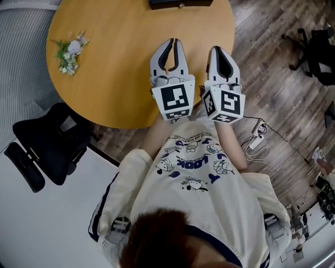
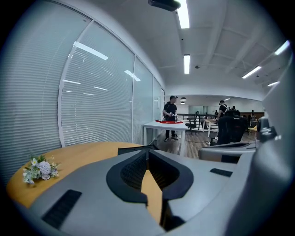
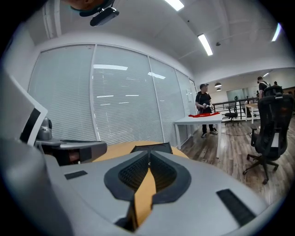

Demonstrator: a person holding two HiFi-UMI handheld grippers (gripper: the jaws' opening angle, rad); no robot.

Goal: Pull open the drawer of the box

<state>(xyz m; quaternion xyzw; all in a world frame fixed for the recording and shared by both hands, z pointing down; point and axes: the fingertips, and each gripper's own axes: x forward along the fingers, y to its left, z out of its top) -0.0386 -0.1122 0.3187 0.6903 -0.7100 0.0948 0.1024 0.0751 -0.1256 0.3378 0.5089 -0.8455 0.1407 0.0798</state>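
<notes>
The black box (image 1: 180, 3) lies at the far edge of the round wooden table (image 1: 120, 78), mostly cut off by the frame's top, and no drawer detail shows. Both grippers hover over the table's near side, well short of the box. My left gripper (image 1: 171, 41) is shut, tips touching, with nothing held. Beside it, my right gripper (image 1: 216, 49) is also shut and empty. In the left gripper view the closed tips (image 2: 147, 148) point at the low dark box (image 2: 131, 150). The right gripper view shows its closed tips (image 3: 149, 152) just below the box (image 3: 152, 147).
A small bunch of artificial flowers (image 1: 70, 52) lies on the table's left side. A black office chair (image 1: 47, 146) stands at the lower left and another chair (image 1: 319, 47) at the right. A power strip with cables (image 1: 256, 138) lies on the wood floor. People stand by a distant white table (image 2: 166, 124).
</notes>
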